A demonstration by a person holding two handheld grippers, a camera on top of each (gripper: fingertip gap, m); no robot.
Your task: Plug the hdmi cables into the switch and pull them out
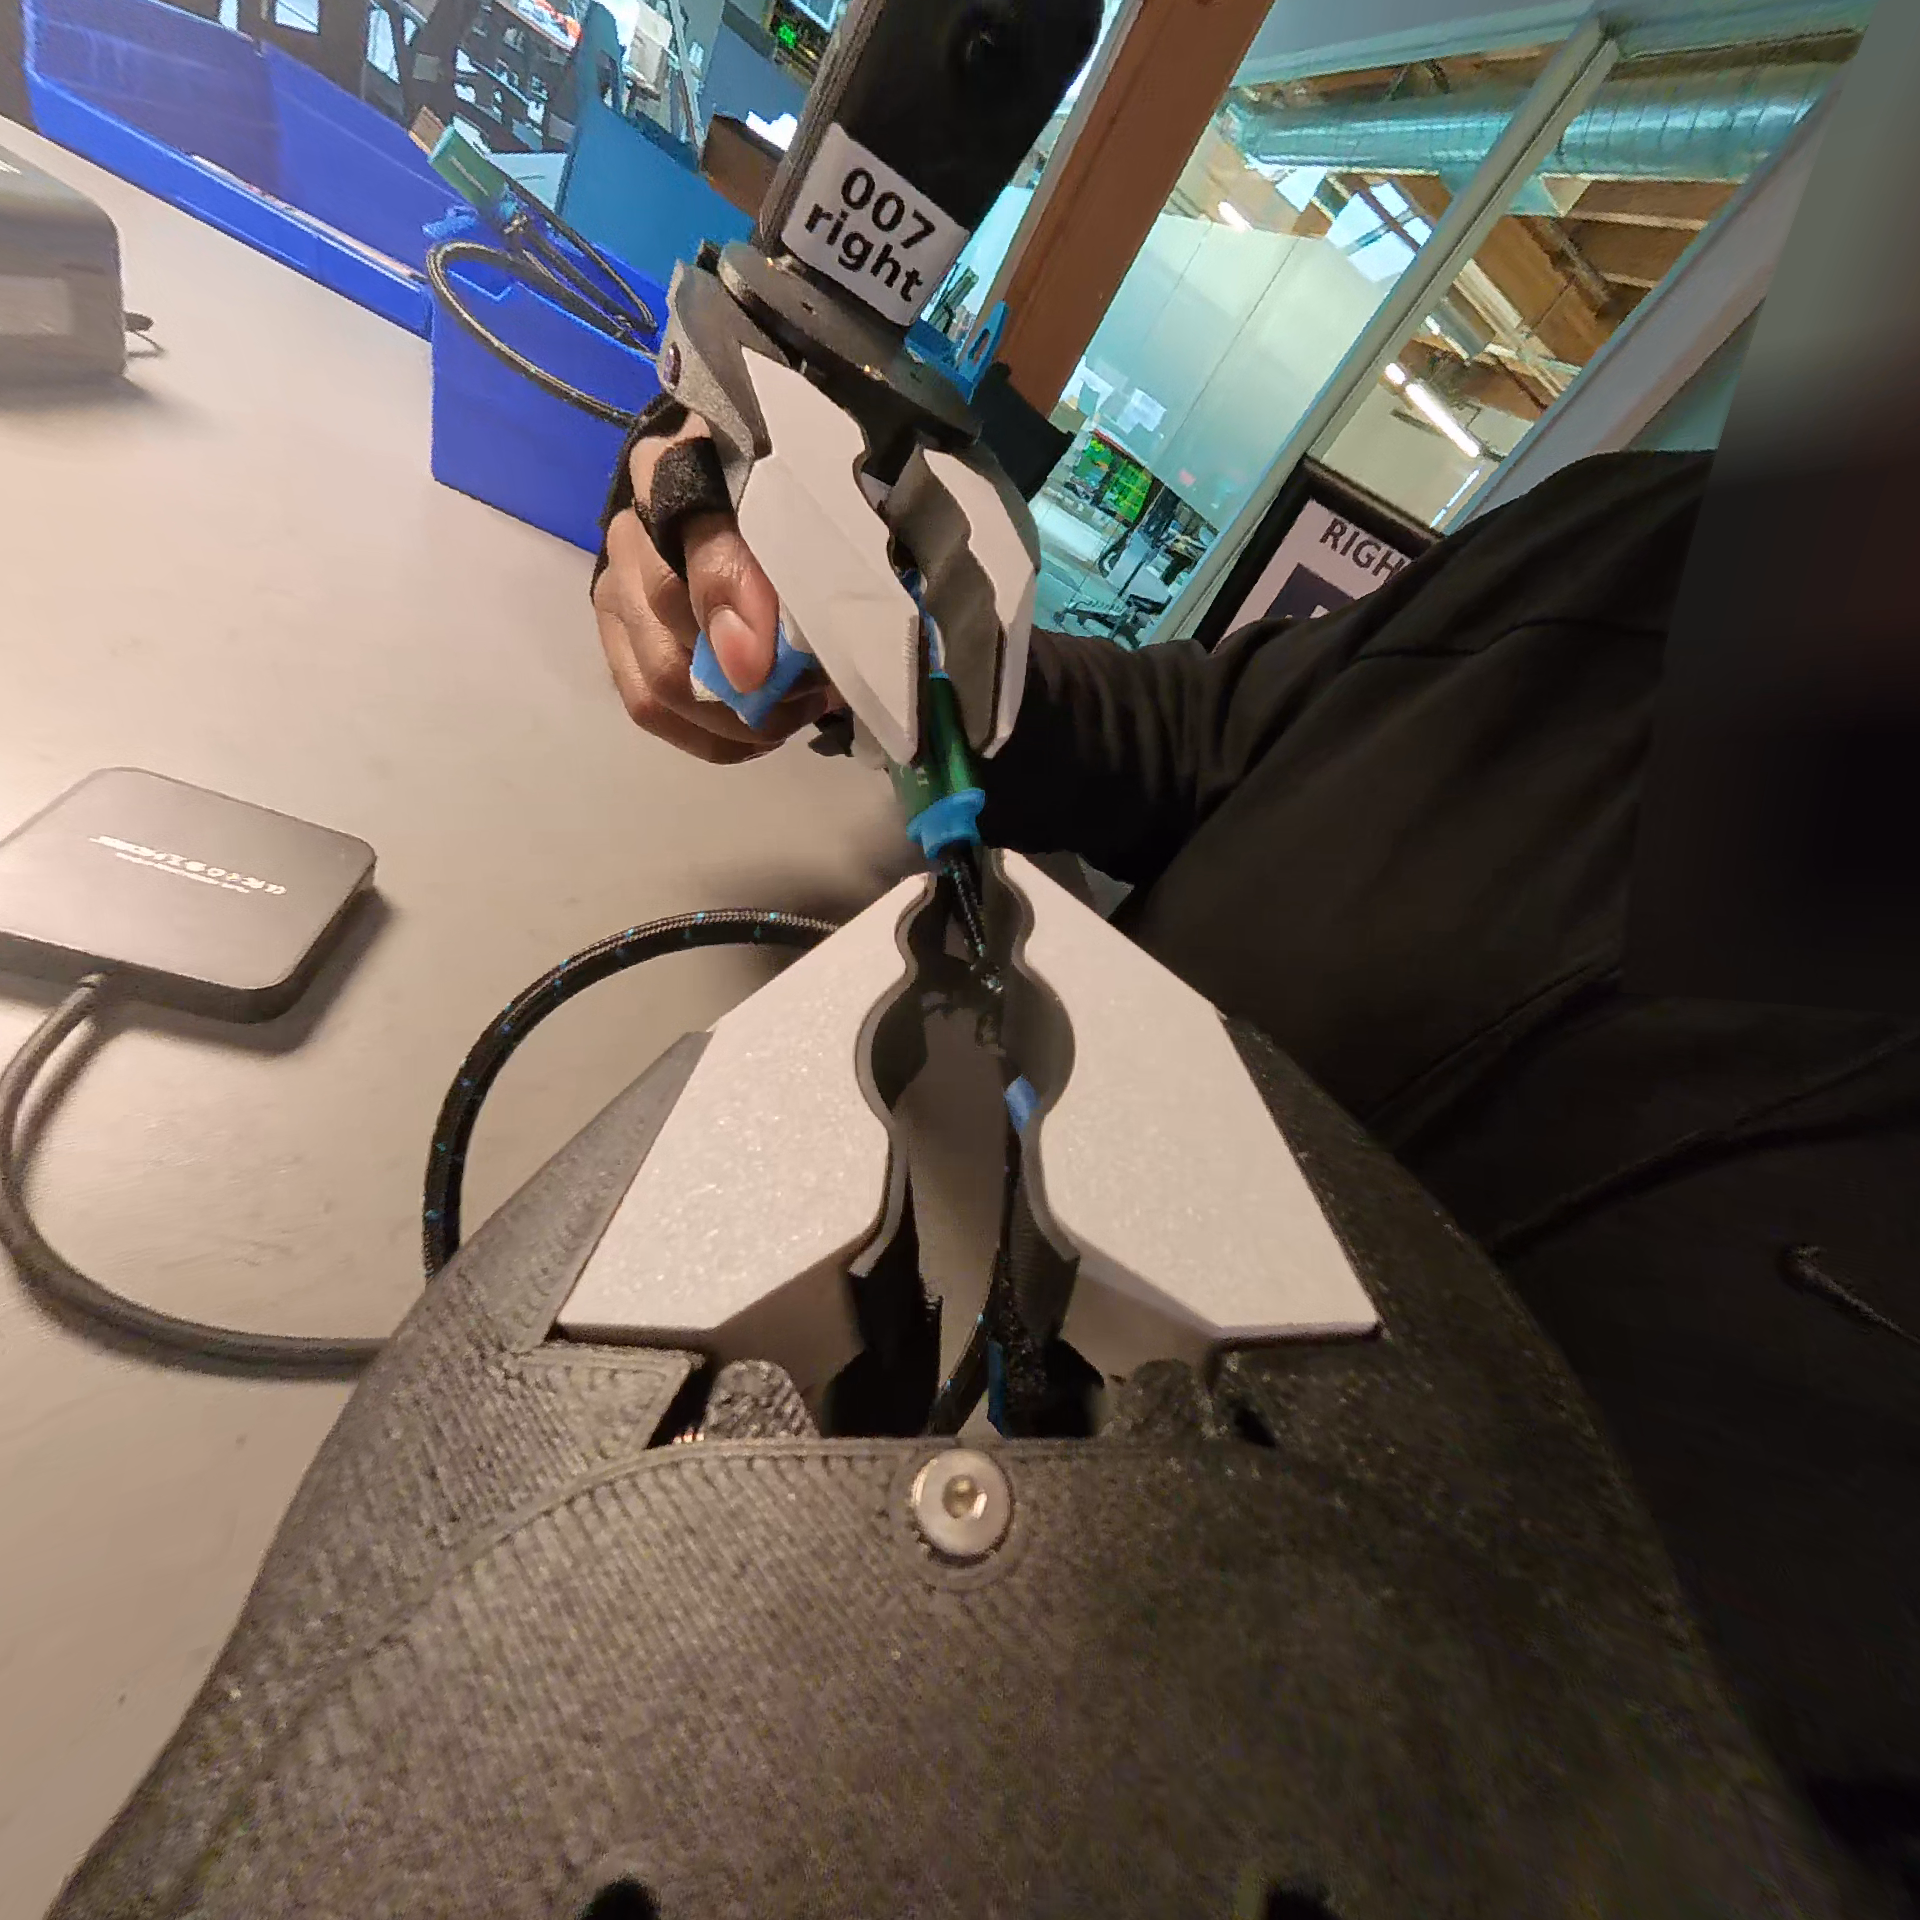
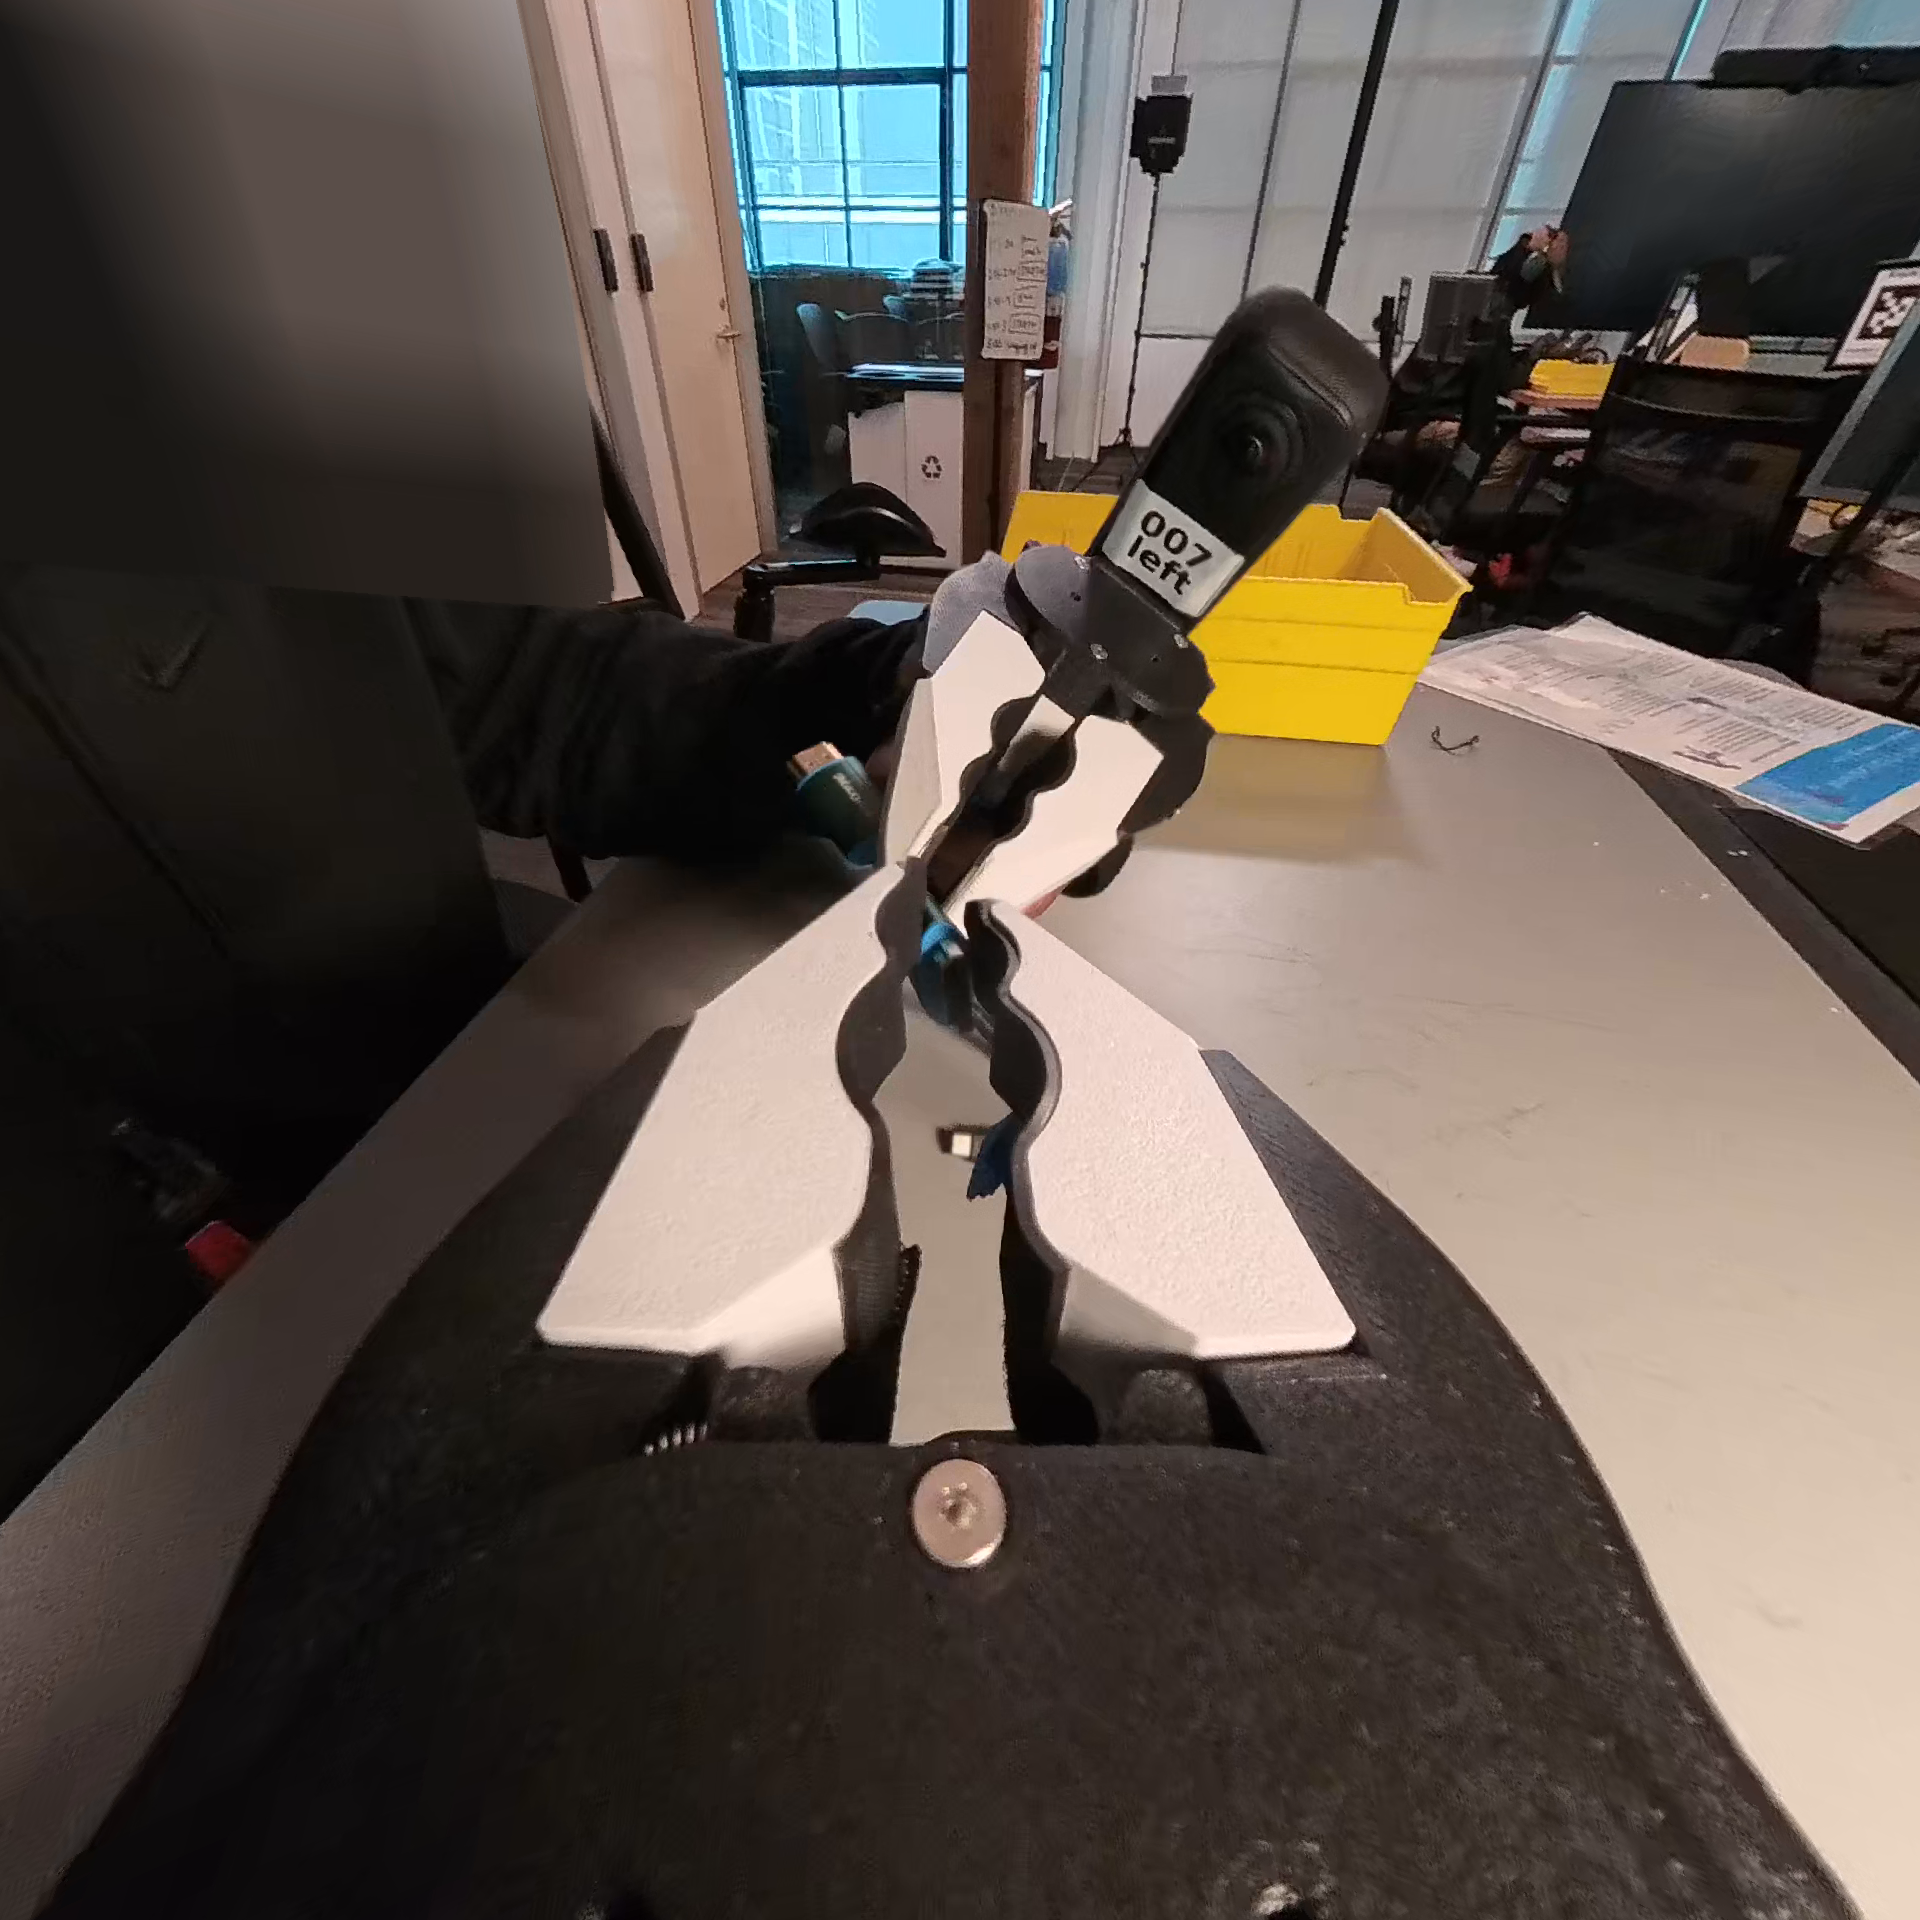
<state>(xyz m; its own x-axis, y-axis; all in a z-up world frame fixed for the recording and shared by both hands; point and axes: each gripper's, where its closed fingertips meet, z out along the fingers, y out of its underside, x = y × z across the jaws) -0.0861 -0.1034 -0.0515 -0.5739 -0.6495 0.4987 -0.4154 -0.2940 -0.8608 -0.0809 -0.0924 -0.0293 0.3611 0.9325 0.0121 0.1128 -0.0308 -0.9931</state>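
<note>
The switch [image 1: 177,894] is a flat black square box lying on the grey table at the left, with its own black lead [image 1: 62,1195] curving away from it. My right gripper [image 1: 940,743] [image 2: 940,904] is shut on a green HDMI plug [image 1: 935,758] with a blue collar [image 1: 945,816]. The plug's metal tip [image 2: 816,758] points away from the switch. My left gripper [image 1: 966,899] [image 2: 966,873] is shut on the black braided cable [image 1: 488,1060] just behind that plug. The cable loops down to the table. Both grippers are held tip to tip above the table's near edge.
Blue bins [image 1: 520,343] stand at the back of the table with another cable coiled in one. A dark device [image 1: 52,291] sits at the far left. A yellow bin [image 2: 1320,644] and papers [image 2: 1683,717] lie on the other side. A person's black sleeve [image 1: 1351,748] is close by. Left and right tips are no more than a few centimetres apart. Both grippers' tips are roughly 20 cm from the switch [image 1: 177,894].
</note>
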